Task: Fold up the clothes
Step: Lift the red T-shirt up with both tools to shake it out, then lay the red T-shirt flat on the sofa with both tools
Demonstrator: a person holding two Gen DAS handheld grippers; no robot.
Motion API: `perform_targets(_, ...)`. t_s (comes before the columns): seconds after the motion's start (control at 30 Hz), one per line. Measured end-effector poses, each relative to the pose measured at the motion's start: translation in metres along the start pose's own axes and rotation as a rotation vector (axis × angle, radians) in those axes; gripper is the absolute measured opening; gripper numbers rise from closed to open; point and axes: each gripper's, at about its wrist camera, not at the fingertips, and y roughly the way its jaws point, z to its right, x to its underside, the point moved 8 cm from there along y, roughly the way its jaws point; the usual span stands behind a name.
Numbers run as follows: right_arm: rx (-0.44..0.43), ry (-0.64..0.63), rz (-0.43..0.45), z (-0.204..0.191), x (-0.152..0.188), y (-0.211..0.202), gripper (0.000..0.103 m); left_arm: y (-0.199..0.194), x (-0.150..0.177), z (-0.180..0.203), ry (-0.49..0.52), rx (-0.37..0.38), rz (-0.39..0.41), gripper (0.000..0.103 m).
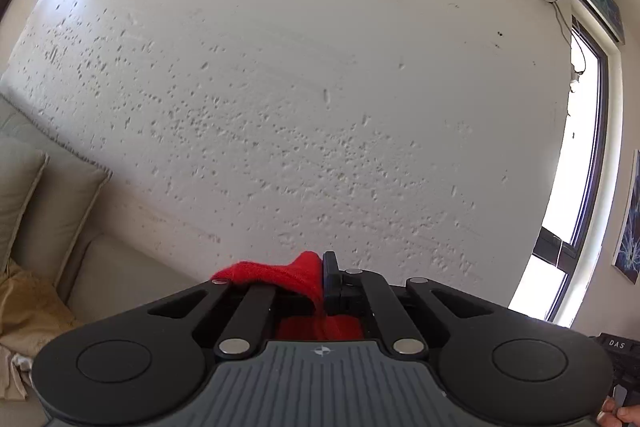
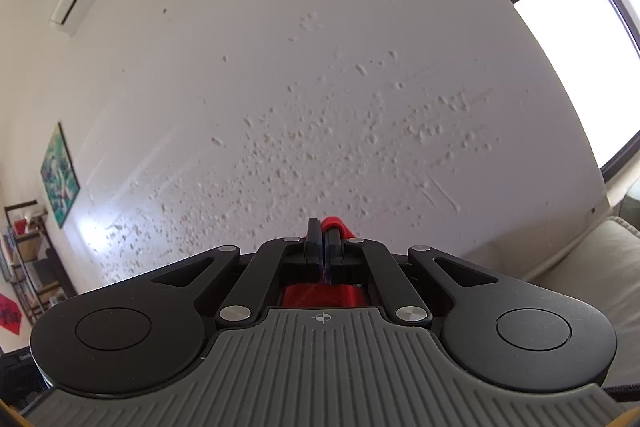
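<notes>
The left gripper (image 1: pixel 322 279) points up at a pitted white wall (image 1: pixel 304 87); its jaws are pressed together on a fold of red cloth (image 1: pixel 280 273), which bunches over the left finger and hangs down behind; the right gripper (image 2: pixel 323 247) faces the same wall — its jaws pinch a small red tuft, more red showing beneath; a beige sofa (image 1: pixel 100 267) sits low at the left.
</notes>
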Motion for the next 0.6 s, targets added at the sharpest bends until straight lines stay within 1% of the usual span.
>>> perform_targets(0.03,-0.002,-0.004,0.004,0.003,0.000,-0.002,0.001,0.001,0.022,-0.011,-0.020,-0.022,-0.028,0.001)
perform_targets(0.1,0.047,0.007,-0.107,0.036,0.052,0.004,0.001,-0.001,0.073,-0.036,-0.058,-0.075,-0.093,0.001)
perform_targets(0.2,0.128,0.031,-0.269,0.086,0.133,0.009,0.001,-0.009,0.158,-0.076,-0.117,-0.159,-0.216,0.000)
perform_targets(0.27,0.192,0.055,-0.367,0.119,0.191,0.005,0.001,-0.019,0.212,-0.101,-0.167,-0.219,-0.307,0.000)
perform_targets(0.33,0.248,0.090,-0.449,0.146,0.241,-0.004,0.001,-0.033,0.260,-0.122,-0.216,-0.274,-0.383,0.000)
perform_targets(0.37,0.270,0.107,-0.483,0.158,0.262,-0.010,0.001,-0.040,0.277,-0.129,-0.230,-0.293,-0.408,0.000)
perform_targets(0.4,0.279,0.104,-0.491,0.162,0.269,-0.016,0.001,-0.048,0.294,-0.136,-0.246,-0.313,-0.436,0.000)
perform_targets(0.47,0.297,0.097,-0.505,0.169,0.281,-0.027,0.000,-0.061,0.312,-0.144,-0.288,-0.326,-0.469,0.000)
perform_targets(0.6,0.332,0.081,-0.532,0.182,0.305,-0.049,0.000,-0.077,0.318,-0.149,-0.299,-0.343,-0.472,0.000)
